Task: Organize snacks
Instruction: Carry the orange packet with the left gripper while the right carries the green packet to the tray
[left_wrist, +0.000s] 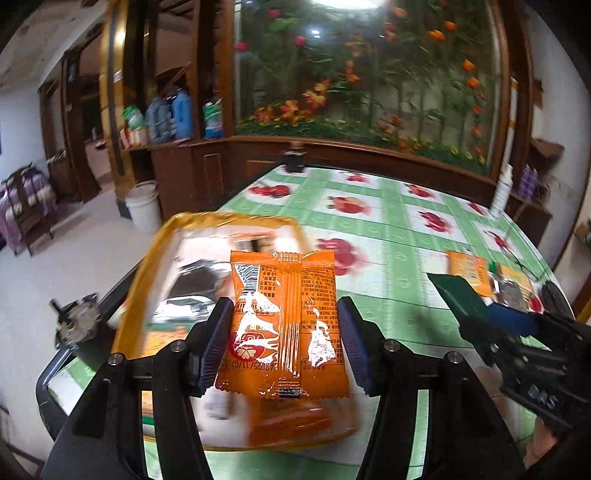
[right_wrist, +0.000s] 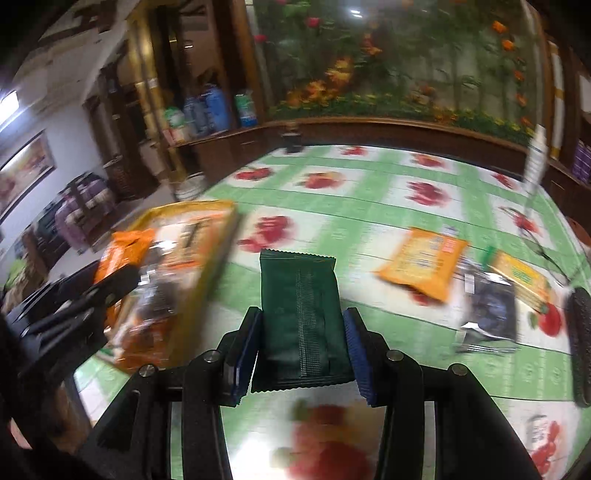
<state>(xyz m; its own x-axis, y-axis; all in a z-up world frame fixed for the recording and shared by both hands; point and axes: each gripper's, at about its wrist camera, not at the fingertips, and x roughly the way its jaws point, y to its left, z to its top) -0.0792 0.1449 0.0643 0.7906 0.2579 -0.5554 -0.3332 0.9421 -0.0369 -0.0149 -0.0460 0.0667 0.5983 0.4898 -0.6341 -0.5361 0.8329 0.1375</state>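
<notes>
My left gripper (left_wrist: 282, 345) is shut on an orange snack packet (left_wrist: 284, 325) and holds it above a clear bin with a yellow rim (left_wrist: 147, 266) that has several packets inside. My right gripper (right_wrist: 301, 354) is shut on a dark green snack packet (right_wrist: 301, 314) above the table, to the right of the bin (right_wrist: 218, 236). The right gripper and its green packet (left_wrist: 461, 299) show at the right of the left wrist view. The left gripper with the orange packet (right_wrist: 125, 247) shows at the left of the right wrist view.
Loose snacks lie on the green fruit-print tablecloth (right_wrist: 369, 206): a yellow-orange packet (right_wrist: 424, 262), a dark foil packet (right_wrist: 491, 314) and a yellow box (right_wrist: 524, 277). A dark jar (right_wrist: 291, 142) stands at the table's far edge. A white bottle (left_wrist: 502, 192) stands at the far right. The table's left edge is beside the bin.
</notes>
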